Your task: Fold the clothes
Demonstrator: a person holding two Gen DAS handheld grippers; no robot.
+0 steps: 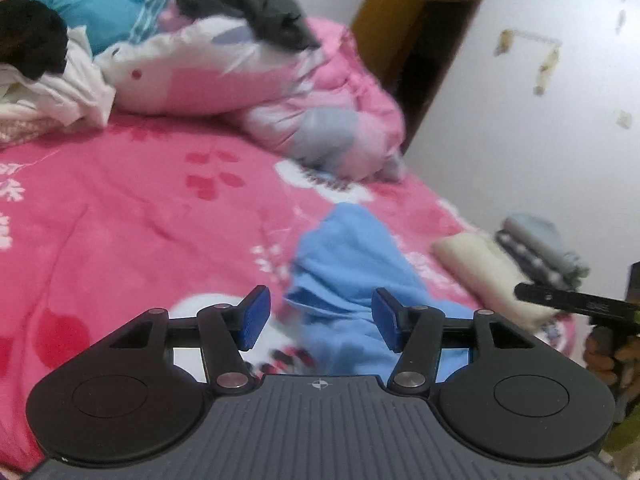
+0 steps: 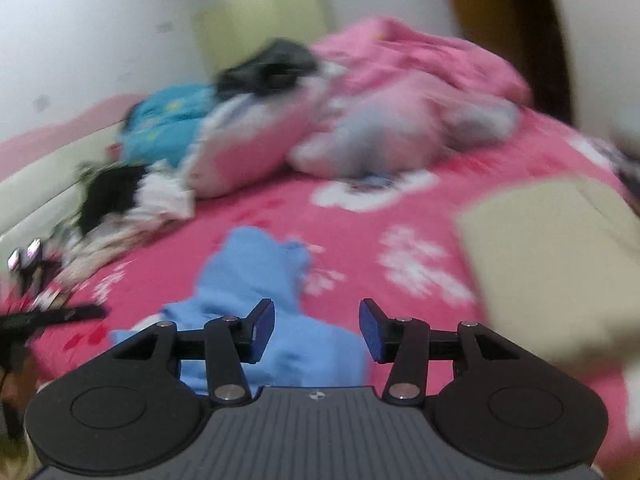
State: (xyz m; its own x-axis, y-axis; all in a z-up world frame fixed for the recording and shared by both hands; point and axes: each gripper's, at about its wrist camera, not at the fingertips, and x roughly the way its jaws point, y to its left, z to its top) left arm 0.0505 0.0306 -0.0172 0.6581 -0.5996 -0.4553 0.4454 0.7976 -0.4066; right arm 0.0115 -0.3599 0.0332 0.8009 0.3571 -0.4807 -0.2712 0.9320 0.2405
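Both grippers hover over the bed with jaws spread wide, holding nothing: the left gripper above the near edge of the blue garment, the right gripper above the same garment; it lies crumpled and unfolded on the pink sheet, bunched into ridges, one end pointing away; to the right sits a folded cream cloth, with a folded grey stack beyond it; farther off, a rumpled quilt and loose clothes lie heaped; both views are blurred.
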